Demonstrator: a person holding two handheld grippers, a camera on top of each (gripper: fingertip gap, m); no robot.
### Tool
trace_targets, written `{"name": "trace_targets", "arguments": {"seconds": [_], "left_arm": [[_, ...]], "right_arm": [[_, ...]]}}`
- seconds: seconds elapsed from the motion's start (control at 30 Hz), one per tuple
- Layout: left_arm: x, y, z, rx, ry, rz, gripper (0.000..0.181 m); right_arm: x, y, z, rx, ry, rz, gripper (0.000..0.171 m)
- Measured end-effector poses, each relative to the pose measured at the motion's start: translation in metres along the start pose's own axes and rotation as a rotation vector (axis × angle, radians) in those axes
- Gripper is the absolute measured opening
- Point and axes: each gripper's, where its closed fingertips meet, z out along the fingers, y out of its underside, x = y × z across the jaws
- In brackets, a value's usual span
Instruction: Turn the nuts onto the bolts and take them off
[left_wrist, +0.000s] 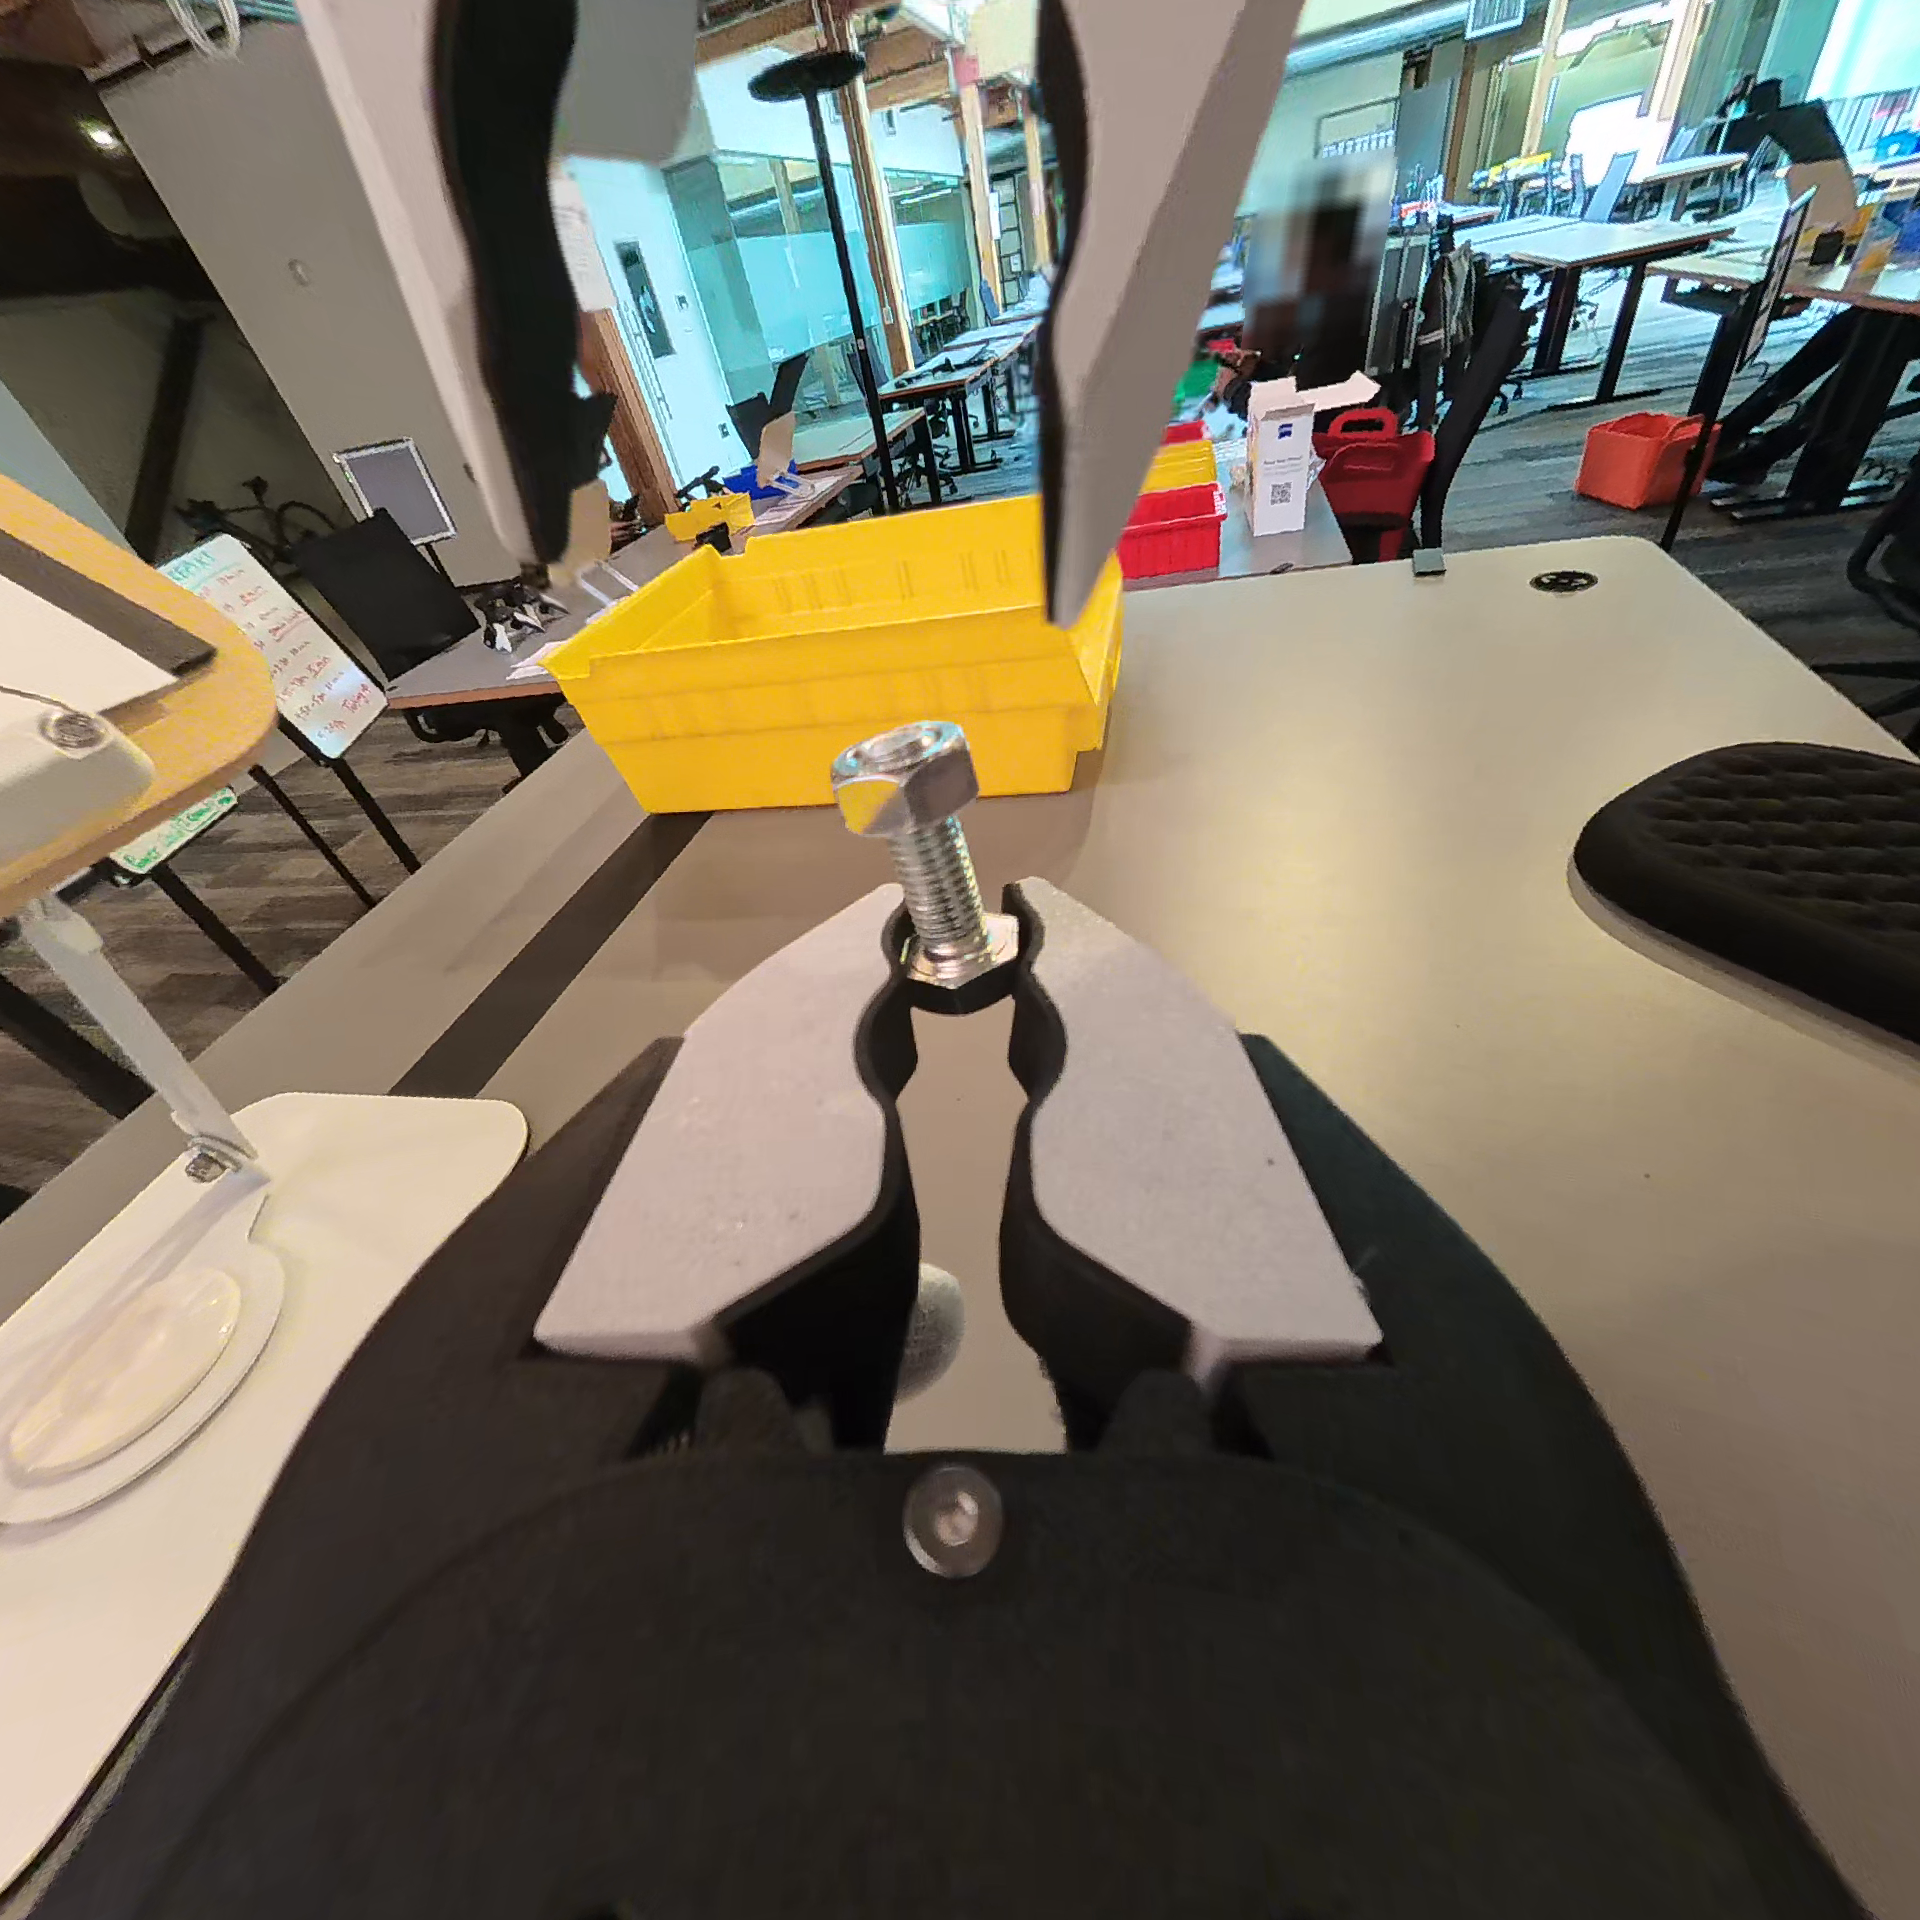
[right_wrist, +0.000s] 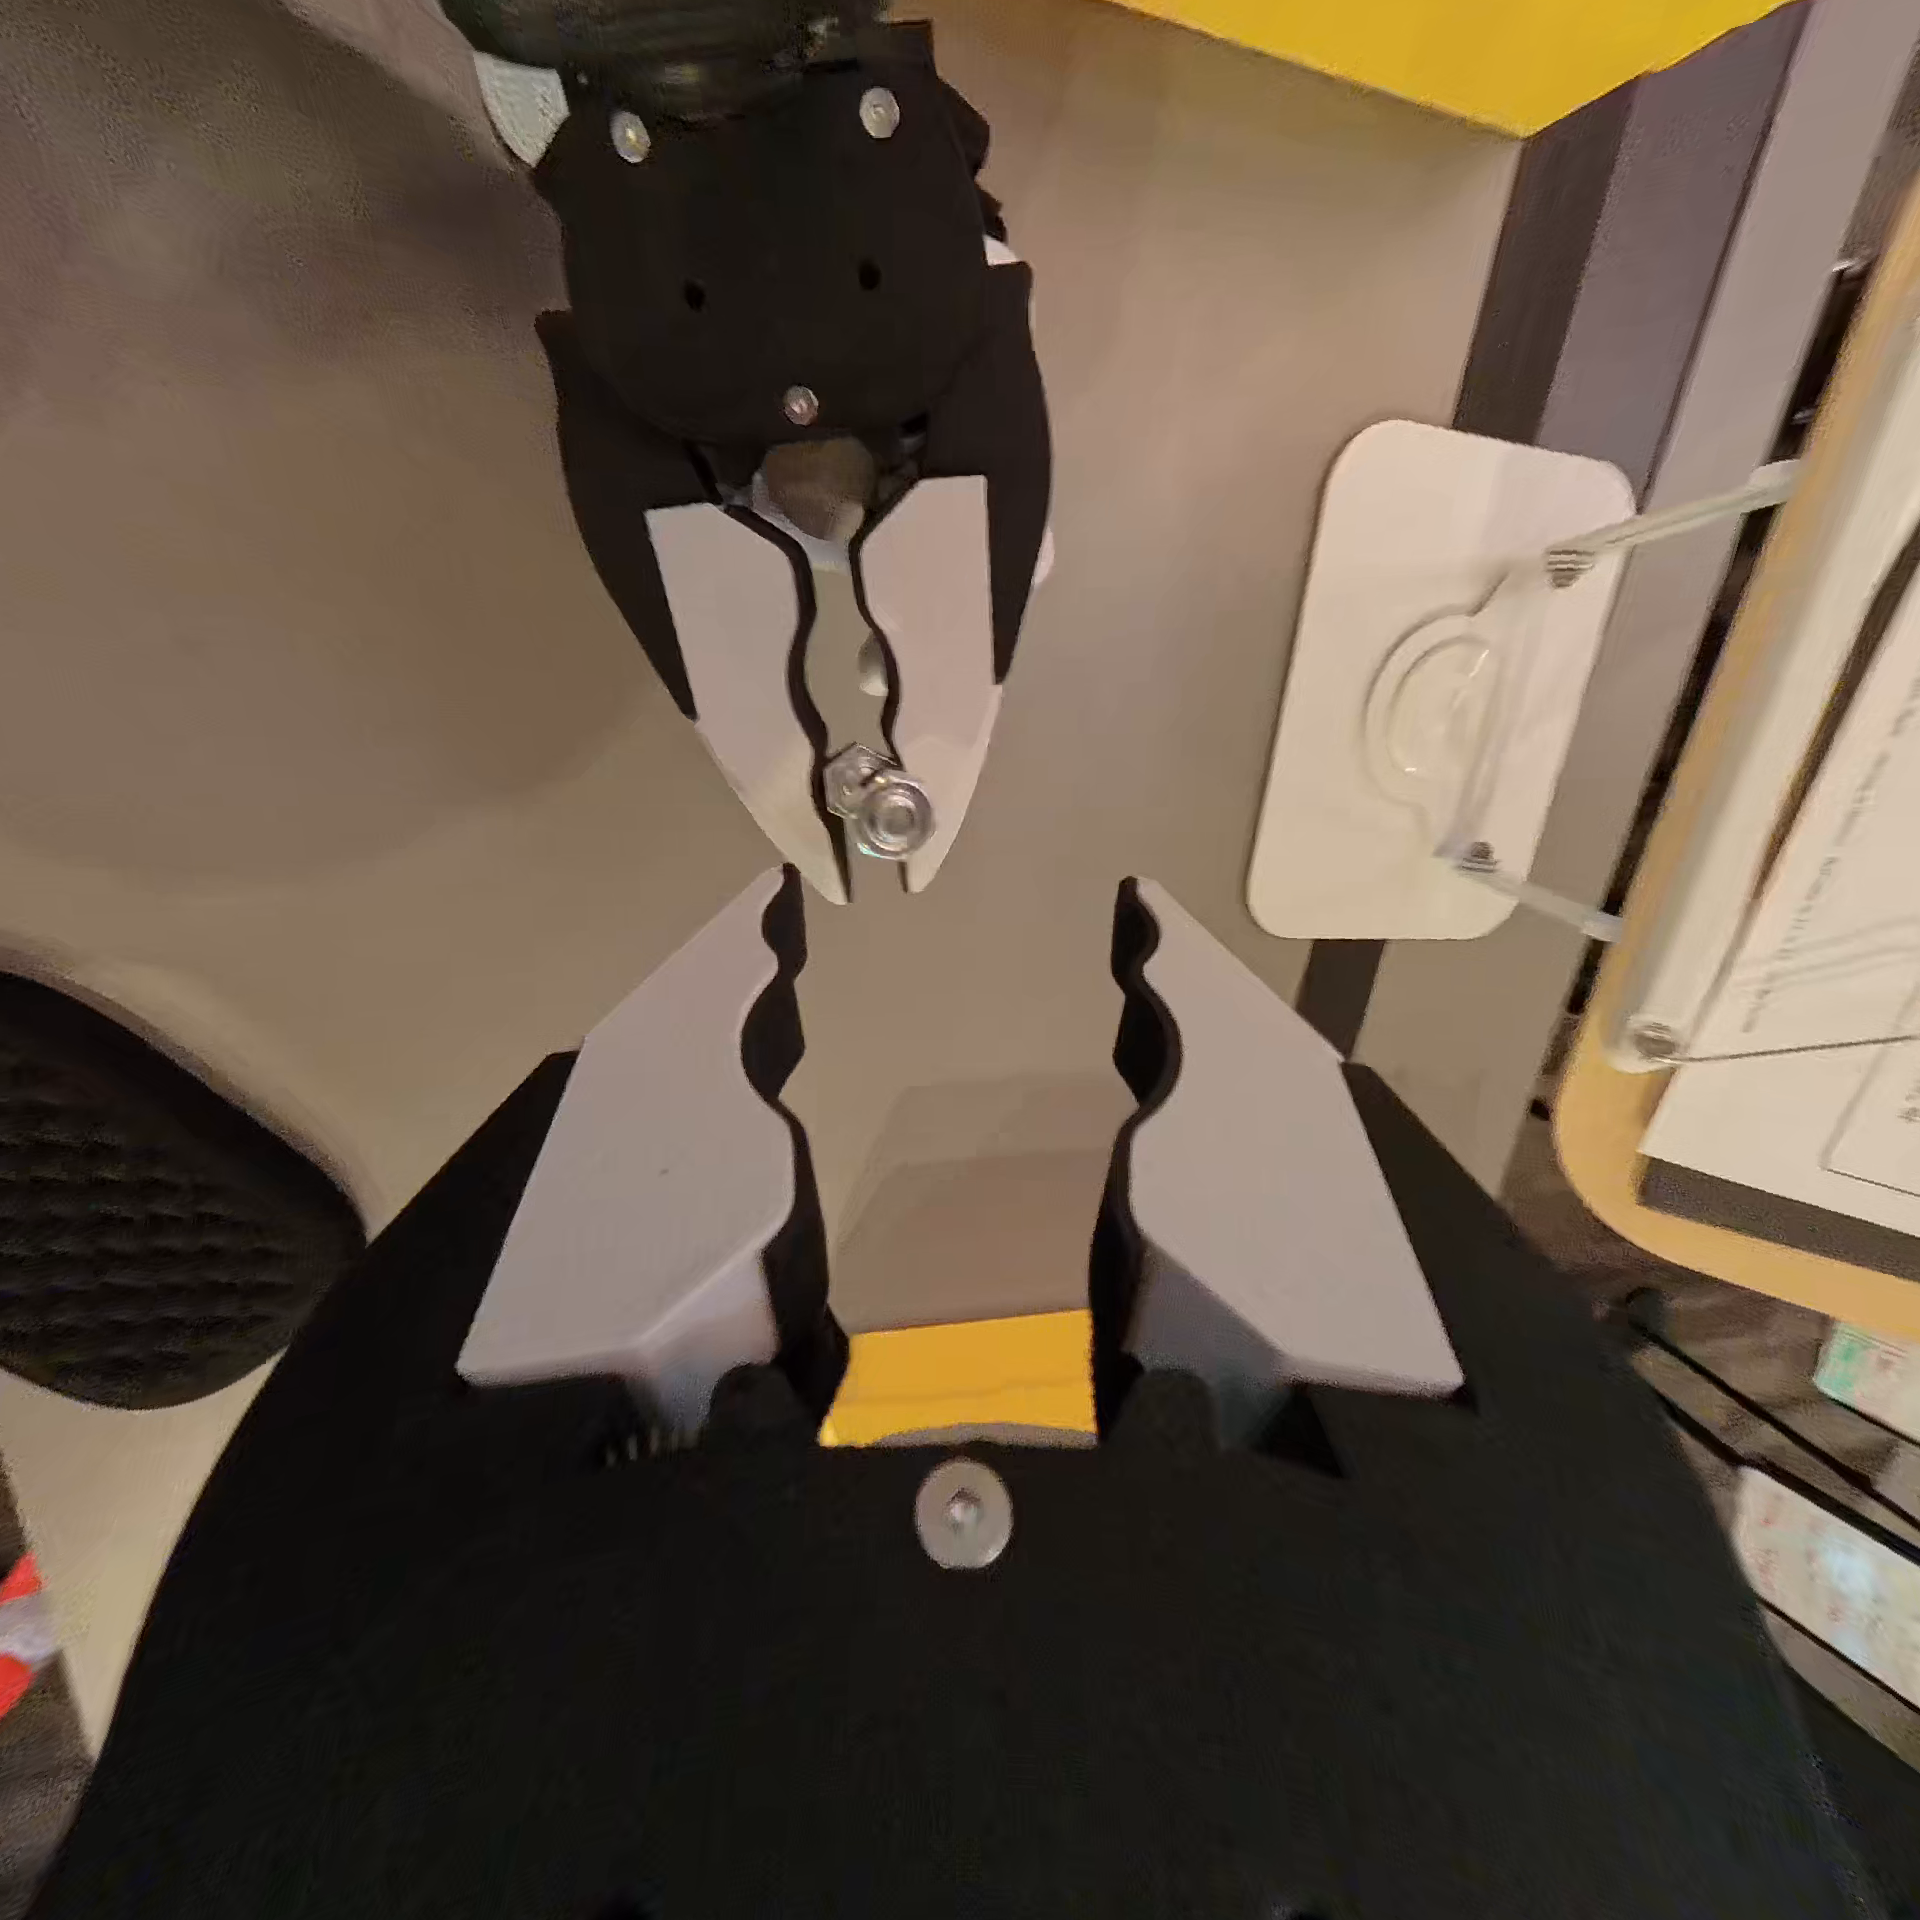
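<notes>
Now | left hand-held gripper (left_wrist: 954, 940) clamps bolt (left_wrist: 920, 831) with nut (left_wrist: 951, 954) | right hand-held gripper (right_wrist: 961, 894) agape above

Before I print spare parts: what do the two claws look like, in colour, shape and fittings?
Both match. The left claw has a rounded black body, a silver screw at its centre, and two light grey wedge fingers that taper to tips, with wavy black pads along their inner edges. The right claw is built the same. No cables, markings or sleeves show.
</notes>
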Motion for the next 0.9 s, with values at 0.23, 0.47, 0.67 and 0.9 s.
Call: {"name": "trace_targets", "arguments": {"seconds": [0.23, 0.47, 0.67, 0.9], "left_arm": [[-0.003, -0.006, -0.002, 0.020, -0.009, -0.020, 0.014], [-0.005, -0.009, -0.005, 0.034, -0.015, -0.034, 0.014], [-0.006, -0.007, -0.005, 0.027, -0.015, -0.042, 0.014], [-0.006, -0.010, -0.007, 0.035, -0.001, -0.059, 0.014]], "right_arm": [[0.006, -0.008, -0.014, 0.039, 0.066, -0.038, 0.058], [0.003, -0.013, -0.017, 0.119, 0.091, 0.002, 0.056], [0.002, -0.010, -0.015, 0.126, 0.103, 0.005, 0.058], [0.005, -0.013, -0.018, 0.159, 0.089, 0.001, 0.059]]}}
